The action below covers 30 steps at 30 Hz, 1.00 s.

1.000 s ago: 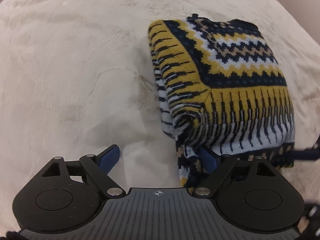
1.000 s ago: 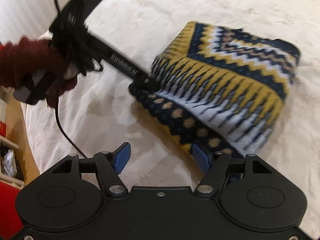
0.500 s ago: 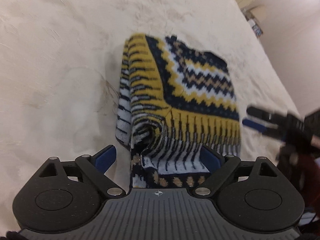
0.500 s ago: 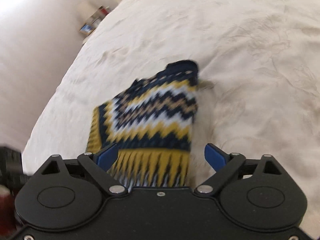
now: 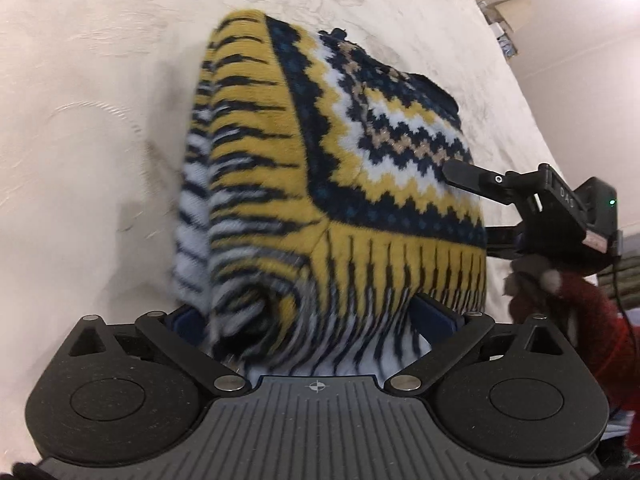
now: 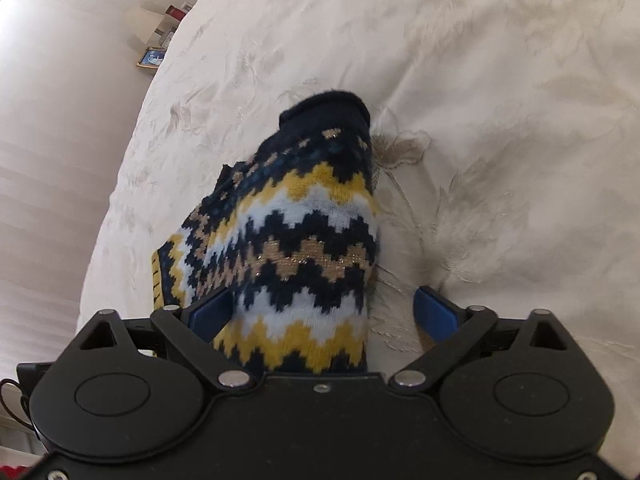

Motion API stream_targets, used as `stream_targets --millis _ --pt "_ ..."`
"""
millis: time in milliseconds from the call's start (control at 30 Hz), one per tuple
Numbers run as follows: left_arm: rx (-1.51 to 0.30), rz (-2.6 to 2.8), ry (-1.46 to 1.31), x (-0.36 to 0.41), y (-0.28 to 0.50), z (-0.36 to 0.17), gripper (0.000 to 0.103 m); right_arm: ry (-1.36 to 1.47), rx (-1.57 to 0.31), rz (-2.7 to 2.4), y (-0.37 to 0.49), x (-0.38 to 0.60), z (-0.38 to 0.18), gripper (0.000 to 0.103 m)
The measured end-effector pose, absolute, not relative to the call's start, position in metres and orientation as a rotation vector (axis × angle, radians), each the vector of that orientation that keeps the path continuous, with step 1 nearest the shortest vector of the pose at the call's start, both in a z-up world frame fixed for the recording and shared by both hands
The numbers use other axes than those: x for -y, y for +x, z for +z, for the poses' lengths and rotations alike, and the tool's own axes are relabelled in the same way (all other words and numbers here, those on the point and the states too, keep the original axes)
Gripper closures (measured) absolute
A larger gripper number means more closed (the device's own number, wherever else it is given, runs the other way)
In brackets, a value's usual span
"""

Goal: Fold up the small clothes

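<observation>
**Sweater folded into a compact bundle; only tidying or setting aside judged left**

The patterned knit sweater (image 5: 332,184) is found on the cream bedspread (image 5: 88,92), already doubled over into a thick, roughly square bundle. Several layers are seen stacked at the near edge, with a rolled fold showing at about 7 o'clock of the bundle in the left wrist view. No loose sleeve is seen trailing outside the bundle.

The left hand-held gripper (image 5: 316,320) is set wide, its blue pads flanking the near edge of the bundle; a grip on the cloth cannot be confirmed. The right hand-held gripper (image 6: 324,312) is likewise spread wide, the sweater lying between the pads nearer the left one, the right pad standing apart over bare bedspread. In the left wrist view the right hand-held gripper is seen at 3 o'clock, at the bundle's side.

The folding proper is judged essentially complete. A final squaring or pressing of the edges, or a transfer elsewhere, may remain.
</observation>
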<state>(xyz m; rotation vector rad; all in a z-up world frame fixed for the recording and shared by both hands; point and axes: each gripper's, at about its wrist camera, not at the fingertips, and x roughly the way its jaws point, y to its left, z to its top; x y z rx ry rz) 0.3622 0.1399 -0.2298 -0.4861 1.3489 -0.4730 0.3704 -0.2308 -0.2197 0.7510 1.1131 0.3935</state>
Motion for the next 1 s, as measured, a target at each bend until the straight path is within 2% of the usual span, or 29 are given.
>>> stream_targets --millis 267,333,367,400,433,467,533,833,1000 --pt "-1.353 -0.479 -0.558 -0.14 0.379 -0.233 0.001 0.86 -1.091 0.42 0.382 0.233 -0.23 0.0" --pt "-1.361 -0.508 -0.63 -0.148 0.378 -0.235 0.007 0.872 -1.092 0.433 0.381 0.232 -0.229 0.001" --pt "-1.368 -0.529 -0.677 -0.152 0.378 -0.237 0.014 0.881 -1.093 0.45 0.38 0.231 -0.228 0.006" --pt "-1.378 -0.535 -0.706 -0.156 0.378 -0.238 0.029 0.889 -1.1 0.464 0.379 0.23 -0.228 0.014" --pt "-1.391 -0.542 -0.724 -0.157 0.377 -0.24 0.04 0.886 -1.118 0.476 0.377 0.227 -0.228 0.04" --pt "-1.394 -0.555 -0.728 -0.157 0.377 -0.239 0.043 0.853 -1.137 0.462 0.375 0.225 -0.227 0.047" --pt "-1.381 -0.581 -0.723 -0.154 0.374 -0.234 0.045 0.833 -1.131 0.463 0.373 0.222 -0.22 0.055" --pt "-1.348 -0.656 -0.72 -0.135 0.337 -0.195 0.045 0.749 -1.107 0.476 0.325 0.222 -0.159 0.056" --pt "-1.352 -0.646 -0.717 -0.124 0.293 -0.179 0.045 0.742 -1.13 0.492 0.272 0.245 -0.15 0.056"
